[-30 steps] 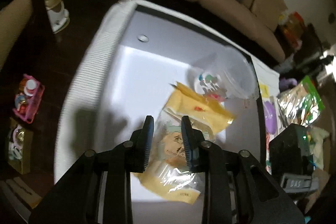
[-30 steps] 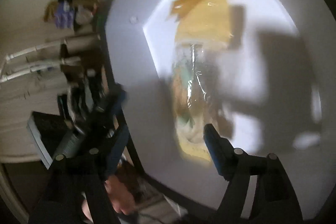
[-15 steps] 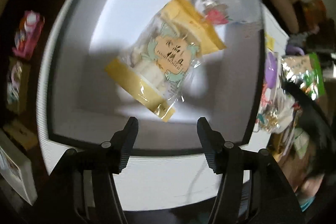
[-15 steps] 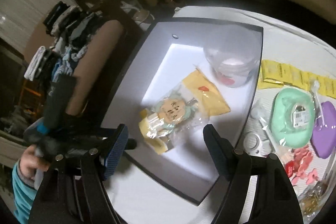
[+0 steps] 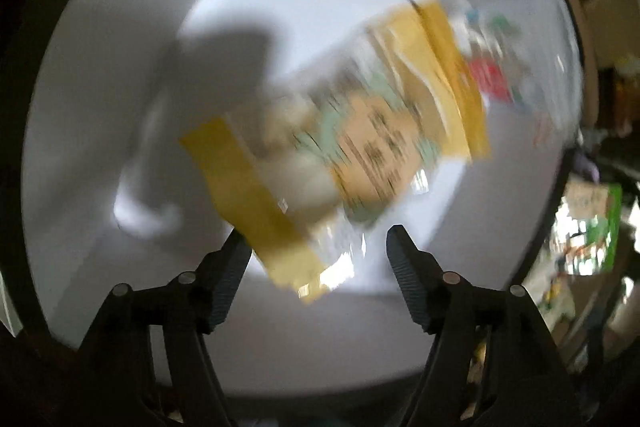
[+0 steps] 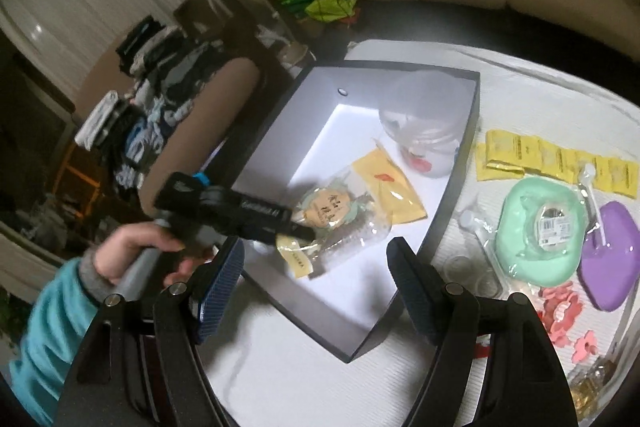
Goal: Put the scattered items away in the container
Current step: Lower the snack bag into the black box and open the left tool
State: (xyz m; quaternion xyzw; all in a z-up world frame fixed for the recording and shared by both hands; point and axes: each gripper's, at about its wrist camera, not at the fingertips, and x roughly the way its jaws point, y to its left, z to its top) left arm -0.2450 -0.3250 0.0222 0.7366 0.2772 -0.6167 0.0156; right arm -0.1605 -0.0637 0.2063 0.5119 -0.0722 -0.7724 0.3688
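Left tongs (image 5: 316, 247) have just been opening, empty, above clear yellow-edged snack packet (image 6: 340, 223) lying inside white black-rimmed box (image 6: 466, 155). Right tongs (image 6: 316, 267) wide, empty. Mint-green case (image 6: 540, 227), purple pouch (image 6: 610, 259), yellow sachets (image 6: 552, 163) remain on bench.

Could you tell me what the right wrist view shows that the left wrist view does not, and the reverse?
Only the right wrist view shows the left hand holding the left gripper over the box, plus the items waiting on the table: yellow sachets, a mint green case and a purple case. Only the left wrist view shows the left gripper's jaws close up; they have just been opening, with the packet's lower corner between them, unpressed. Both show the container with the snack packet and a clear plastic tub inside.
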